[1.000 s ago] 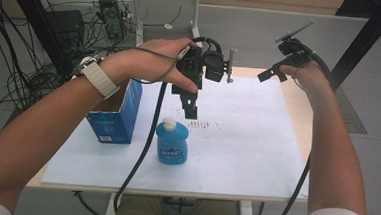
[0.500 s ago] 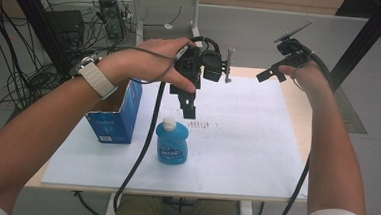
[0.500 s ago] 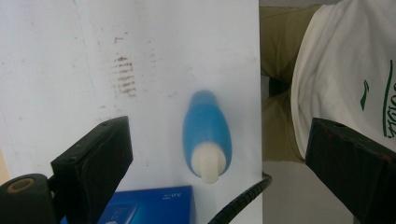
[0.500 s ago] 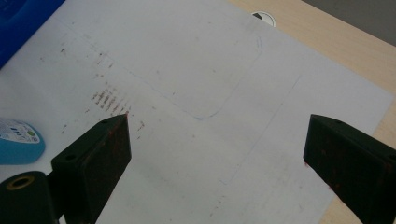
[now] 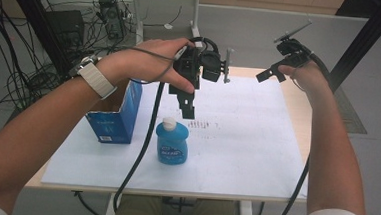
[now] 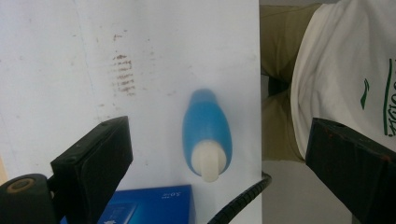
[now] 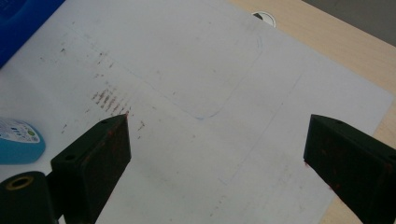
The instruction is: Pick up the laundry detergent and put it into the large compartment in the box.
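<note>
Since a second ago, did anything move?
Hardly anything. The left gripper still hangs open above the bottle, and the right gripper stays open, raised over the table's far right. Bottle and box have not shifted.

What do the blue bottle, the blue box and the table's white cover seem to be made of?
Blue bottle: probably glossy plastic, smooth with a white cap. Blue box: likely printed cardboard, with flat folded walls and an open top. White cover: seemingly matte paper, thin and stained.
</note>
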`<state>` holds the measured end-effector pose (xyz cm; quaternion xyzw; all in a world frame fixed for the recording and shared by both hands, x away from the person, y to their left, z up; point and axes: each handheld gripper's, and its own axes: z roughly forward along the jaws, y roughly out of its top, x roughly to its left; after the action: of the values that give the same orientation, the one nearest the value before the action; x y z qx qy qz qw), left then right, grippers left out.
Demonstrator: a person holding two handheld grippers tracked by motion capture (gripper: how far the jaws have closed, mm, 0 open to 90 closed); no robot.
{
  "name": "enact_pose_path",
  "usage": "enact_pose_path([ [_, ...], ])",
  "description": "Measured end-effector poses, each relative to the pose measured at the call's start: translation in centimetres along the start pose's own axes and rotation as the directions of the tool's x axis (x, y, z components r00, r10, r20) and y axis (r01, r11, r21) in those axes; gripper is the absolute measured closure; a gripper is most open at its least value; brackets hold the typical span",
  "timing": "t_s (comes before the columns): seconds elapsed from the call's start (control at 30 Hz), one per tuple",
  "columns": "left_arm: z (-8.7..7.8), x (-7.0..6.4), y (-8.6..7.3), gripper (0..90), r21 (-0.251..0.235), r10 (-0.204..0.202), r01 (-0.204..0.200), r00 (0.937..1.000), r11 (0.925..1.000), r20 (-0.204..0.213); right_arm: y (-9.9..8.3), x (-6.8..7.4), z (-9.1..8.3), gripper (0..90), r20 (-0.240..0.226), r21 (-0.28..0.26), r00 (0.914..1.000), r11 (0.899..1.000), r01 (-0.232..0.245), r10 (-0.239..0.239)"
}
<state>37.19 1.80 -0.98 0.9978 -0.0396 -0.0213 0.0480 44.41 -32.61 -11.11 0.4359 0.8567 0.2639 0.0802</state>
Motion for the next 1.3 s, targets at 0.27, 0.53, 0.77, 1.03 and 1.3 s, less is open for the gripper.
enact_pose_path([
  [0.27, 0.9, 0.3, -0.3, 7.5, 0.020, -0.001, 0.001, 1.0000, 0.9998, -0.003, 0.0, 0.1, 0.0, 7.2, 0.000, -0.001, 1.0000, 1.000, 0.000, 0.000],
  [0.53, 2.5, 0.9, -1.1, 7.5, 0.027, -0.005, 0.004, 0.9999, 0.9996, 0.010, 0.3, 0.2, 0.5, 7.1, -0.002, 0.009, 1.0000, 1.000, 0.003, -0.003],
  [0.77, 3.6, 1.1, -1.6, 7.5, 0.034, -0.015, 0.015, 0.9999, 0.9993, 0.005, 0.4, 0.2, 0.7, 7.1, -0.002, 0.012, 1.0000, 1.000, 0.000, 0.000],
  [1.03, 5.2, 1.1, -1.8, 7.5, 0.047, -0.014, 0.014, 0.9998, 0.9988, 0.010, 0.5, 0.3, 0.9, 7.1, -0.003, 0.011, 1.0000, 1.000, 0.004, -0.004],
  [1.3, 6.3, 0.8, -1.8, 7.4, 0.063, -0.010, 0.010, 0.9999, 0.9980, 0.004, 0.4, 0.3, 1.1, 7.1, -0.006, 0.014, 1.0000, 1.000, 0.002, -0.002],
])
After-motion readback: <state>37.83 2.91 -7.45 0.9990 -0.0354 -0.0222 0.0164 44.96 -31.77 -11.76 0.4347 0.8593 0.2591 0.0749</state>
